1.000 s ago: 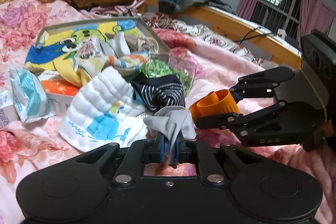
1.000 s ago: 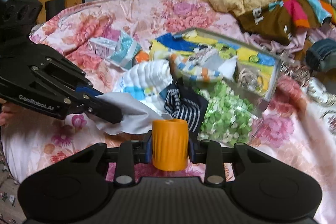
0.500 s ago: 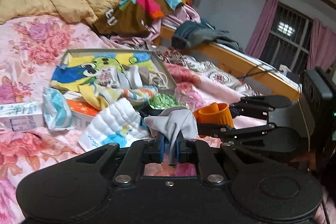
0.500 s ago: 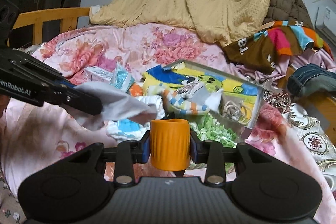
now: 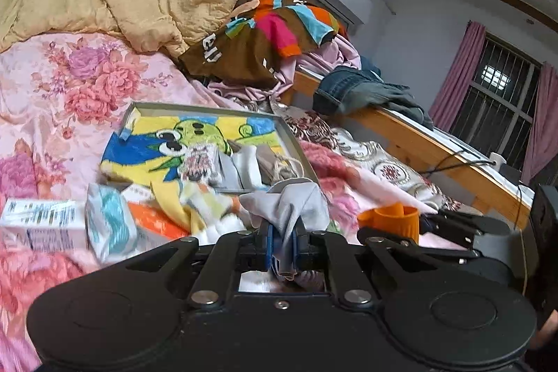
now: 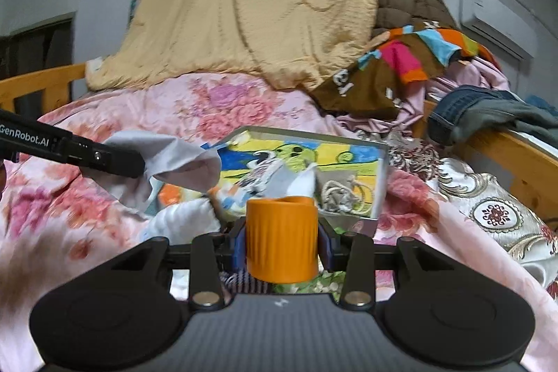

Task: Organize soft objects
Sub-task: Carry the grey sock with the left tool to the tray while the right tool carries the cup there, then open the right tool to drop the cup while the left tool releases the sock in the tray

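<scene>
Left wrist: grey cloth [image 5: 291,201] lifted higher.

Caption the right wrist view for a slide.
Right gripper holds an orange ribbed cup above a cluttered floral bed; left gripper pinches a grey cloth.

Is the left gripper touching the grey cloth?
Touching. The left wrist view shows the left gripper shut on the grey cloth, which bunches above it.
</scene>
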`<action>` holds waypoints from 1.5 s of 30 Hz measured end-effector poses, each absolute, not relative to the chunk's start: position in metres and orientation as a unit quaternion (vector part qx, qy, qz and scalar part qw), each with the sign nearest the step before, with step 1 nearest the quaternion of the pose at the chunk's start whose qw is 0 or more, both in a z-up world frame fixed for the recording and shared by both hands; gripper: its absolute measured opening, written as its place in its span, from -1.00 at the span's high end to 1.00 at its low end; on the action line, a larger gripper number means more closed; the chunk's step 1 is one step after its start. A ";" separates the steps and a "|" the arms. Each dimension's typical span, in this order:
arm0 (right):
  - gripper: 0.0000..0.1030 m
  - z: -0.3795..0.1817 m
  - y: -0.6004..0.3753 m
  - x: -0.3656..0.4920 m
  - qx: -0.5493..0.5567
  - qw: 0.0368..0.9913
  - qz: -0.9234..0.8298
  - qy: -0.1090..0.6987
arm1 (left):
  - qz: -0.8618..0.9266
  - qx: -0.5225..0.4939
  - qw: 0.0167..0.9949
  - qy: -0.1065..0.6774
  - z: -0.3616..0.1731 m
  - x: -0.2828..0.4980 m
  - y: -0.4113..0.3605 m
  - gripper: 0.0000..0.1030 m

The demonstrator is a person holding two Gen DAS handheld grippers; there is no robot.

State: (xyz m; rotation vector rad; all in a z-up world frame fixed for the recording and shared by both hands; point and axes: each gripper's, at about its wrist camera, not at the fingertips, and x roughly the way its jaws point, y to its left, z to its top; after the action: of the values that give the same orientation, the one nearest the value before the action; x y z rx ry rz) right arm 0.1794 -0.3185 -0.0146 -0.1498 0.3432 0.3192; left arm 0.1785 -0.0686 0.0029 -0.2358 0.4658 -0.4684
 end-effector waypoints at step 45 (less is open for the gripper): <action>-0.16 -0.035 -0.302 0.418 -0.090 0.964 0.093 0.232 | -0.149 -0.127 0.931 0.307 -0.036 0.450 -0.125 0.68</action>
State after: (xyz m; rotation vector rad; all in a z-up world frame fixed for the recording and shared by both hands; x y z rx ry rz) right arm 0.4182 -0.3022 -0.0347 -0.1824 0.4687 0.1884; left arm 0.4499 -0.1247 -0.0365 -0.2602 0.6294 -0.3043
